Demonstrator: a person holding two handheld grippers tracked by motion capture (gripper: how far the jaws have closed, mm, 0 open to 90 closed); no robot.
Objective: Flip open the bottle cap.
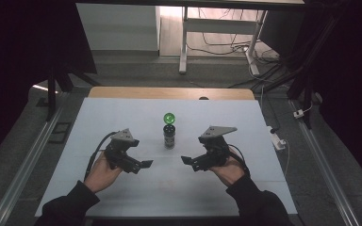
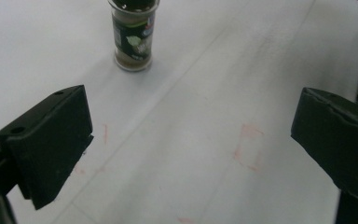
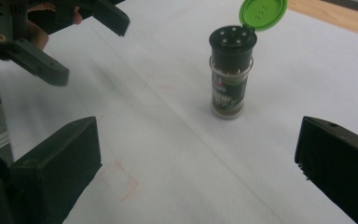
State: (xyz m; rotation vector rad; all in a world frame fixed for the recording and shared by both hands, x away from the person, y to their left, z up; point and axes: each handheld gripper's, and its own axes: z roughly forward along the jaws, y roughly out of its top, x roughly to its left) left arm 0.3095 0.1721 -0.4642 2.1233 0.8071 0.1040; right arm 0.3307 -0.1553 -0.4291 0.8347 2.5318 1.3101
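A small spice jar (image 1: pixel 169 135) stands upright in the middle of the white sheet, its green flip lid (image 1: pixel 169 117) hinged open above a black shaker top. My left gripper (image 1: pixel 142 165) hovers near-left of the jar, jaws open and empty. My right gripper (image 1: pixel 190 163) hovers near-right of it, also open and empty. In the left gripper view the jar (image 2: pixel 133 39) stands ahead, beyond the wide-apart jaws of the left gripper (image 2: pixel 191 137). In the right gripper view the jar (image 3: pixel 230 79) and lid (image 3: pixel 263 13) stand ahead of the right gripper (image 3: pixel 196 161), with the left gripper (image 3: pixel 81 44) farther off.
A white sheet (image 1: pixel 122 117) covers the table, with a wooden edge (image 1: pixel 169 92) at the far side. Faint red marks (image 2: pixel 247 149) show on the sheet. A power strip (image 1: pixel 278 140) lies off the right edge. Table legs and cables stand on the floor beyond.
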